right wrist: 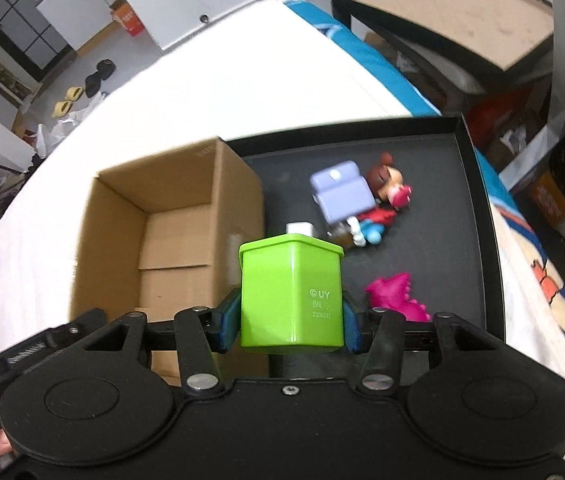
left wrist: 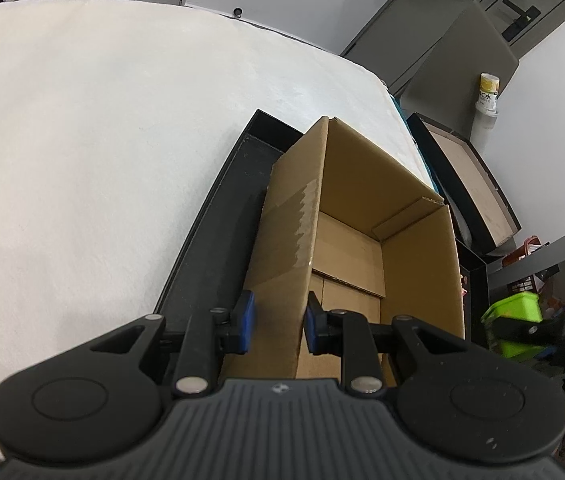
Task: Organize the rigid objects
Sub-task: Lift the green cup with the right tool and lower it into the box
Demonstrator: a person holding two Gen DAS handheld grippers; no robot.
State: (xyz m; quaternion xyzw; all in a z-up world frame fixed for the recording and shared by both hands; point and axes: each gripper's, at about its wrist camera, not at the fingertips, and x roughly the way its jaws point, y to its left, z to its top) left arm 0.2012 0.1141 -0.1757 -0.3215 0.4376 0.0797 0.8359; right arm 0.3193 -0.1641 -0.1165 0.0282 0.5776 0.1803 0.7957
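Blue-padded fingers of the left hand-held gripper fill the bottom of the left wrist view, pinched together on the near wall of an open cardboard box. That wall stands upright between the pads as a thin corrugated sheet, with a strip of glossy clear tape running along its outer face. Plain brown and rectangular, the box is empty inside, with its long axis running away from the camera. It sits in a shallow black tray on a white cloth-covered surface. At the right edge, blurred, a green block hangs in the other gripper.

From the right wrist view, the right hand-held gripper is clamped on the green block, one blue pad on each side. It is smooth glossy plastic, roughly a cube with a thin lip at its far end. Raised print on the facing side reads "© UY", then "BN." and a small number I cannot read surely. It hangs above the tray's matte black floor, just right of the cardboard box. Beyond it lie a lilac boxy toy, a brown-haired figurine in red and blue, and a pink spiky dinosaur.
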